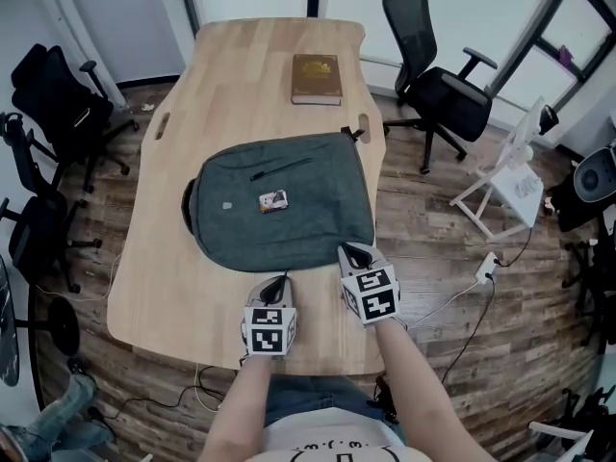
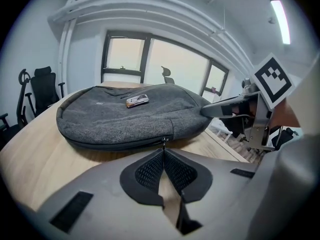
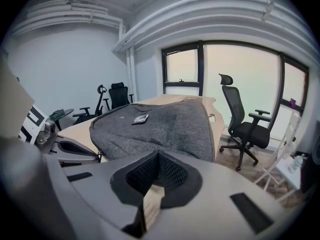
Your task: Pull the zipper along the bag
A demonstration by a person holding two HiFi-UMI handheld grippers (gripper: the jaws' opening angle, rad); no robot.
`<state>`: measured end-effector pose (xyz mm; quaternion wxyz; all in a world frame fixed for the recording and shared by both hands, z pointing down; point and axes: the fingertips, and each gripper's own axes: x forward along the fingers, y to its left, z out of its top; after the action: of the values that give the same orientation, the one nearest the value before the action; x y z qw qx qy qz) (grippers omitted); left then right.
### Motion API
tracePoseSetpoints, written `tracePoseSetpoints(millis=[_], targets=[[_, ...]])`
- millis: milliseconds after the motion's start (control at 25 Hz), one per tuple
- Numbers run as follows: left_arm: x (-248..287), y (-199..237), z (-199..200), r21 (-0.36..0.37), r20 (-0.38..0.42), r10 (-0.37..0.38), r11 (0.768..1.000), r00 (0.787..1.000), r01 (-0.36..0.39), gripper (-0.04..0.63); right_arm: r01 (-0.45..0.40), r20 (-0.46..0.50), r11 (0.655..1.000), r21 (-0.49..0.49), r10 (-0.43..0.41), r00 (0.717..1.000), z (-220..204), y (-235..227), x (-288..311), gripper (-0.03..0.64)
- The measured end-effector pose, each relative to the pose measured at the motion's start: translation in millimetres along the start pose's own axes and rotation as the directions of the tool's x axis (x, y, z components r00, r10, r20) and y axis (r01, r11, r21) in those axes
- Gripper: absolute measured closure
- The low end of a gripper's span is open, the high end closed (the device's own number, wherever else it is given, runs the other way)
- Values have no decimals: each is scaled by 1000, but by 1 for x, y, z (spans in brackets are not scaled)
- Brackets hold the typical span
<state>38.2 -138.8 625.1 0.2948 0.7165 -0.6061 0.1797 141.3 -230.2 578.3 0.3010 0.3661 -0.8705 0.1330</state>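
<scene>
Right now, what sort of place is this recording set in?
Probably an office or meeting room: a long wooden table, swivel chairs standing around it, and big windows along one wall.

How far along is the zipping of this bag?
Just starting, it seems. Done: the left gripper has its jaws shut on the zipper pull at the bag's near edge. The right gripper, shut, sits at its corner. Drawing the pull along the edge is left.
</scene>
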Motion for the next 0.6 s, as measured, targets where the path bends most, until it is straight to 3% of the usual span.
tracePoseSetpoints(millis=[600], targets=[[-13, 33, -10, -6, -50, 51, 999, 997, -51, 578, -20, -10, 998, -63, 20, 1000, 0, 1, 2, 565]])
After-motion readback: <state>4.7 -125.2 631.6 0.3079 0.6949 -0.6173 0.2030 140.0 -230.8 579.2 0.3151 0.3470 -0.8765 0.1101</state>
